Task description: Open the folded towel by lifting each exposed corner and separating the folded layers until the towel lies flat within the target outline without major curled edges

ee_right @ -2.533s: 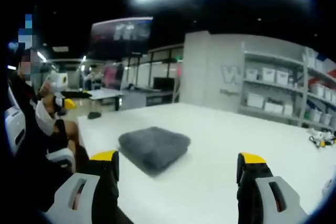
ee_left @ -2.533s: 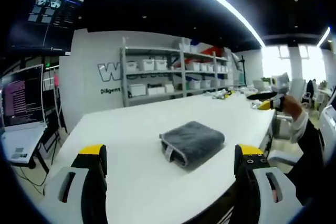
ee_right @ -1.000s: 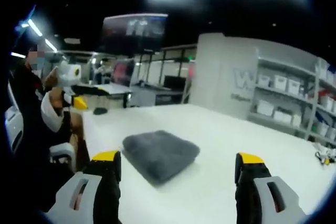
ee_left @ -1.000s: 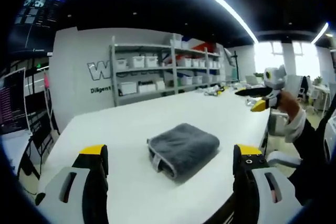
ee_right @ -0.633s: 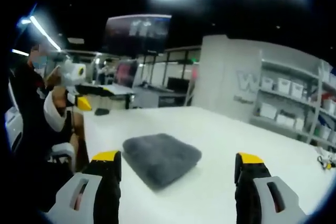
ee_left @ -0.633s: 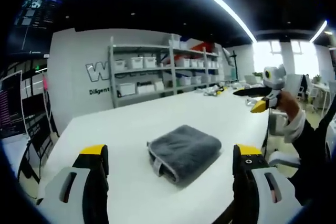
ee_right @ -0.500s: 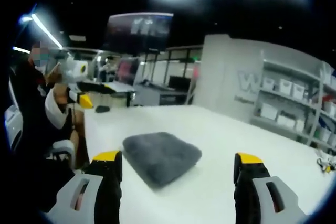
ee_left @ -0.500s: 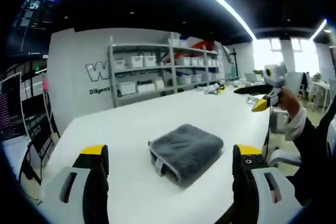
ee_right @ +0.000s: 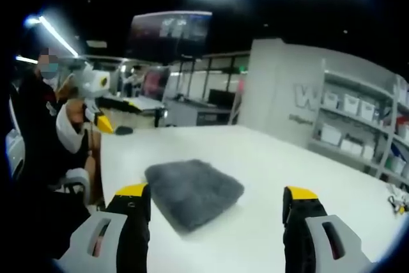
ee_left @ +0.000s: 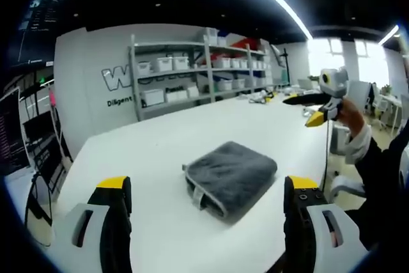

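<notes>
A long white table (ee_left: 147, 151) runs toward grey shelving (ee_left: 192, 81) lined with white bins (ee_left: 165, 63); their contents cannot be made out. The folded grey towel (ee_left: 231, 176) lies on the table near its front edge, ahead of both grippers. The left gripper (ee_left: 208, 190) and right gripper (ee_right: 216, 199) hover above the table, jaws wide apart, holding nothing.

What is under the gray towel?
The folded gray towel lies on a white table. The tabletop directly beneath it is covered, so nothing there can be seen.
</notes>
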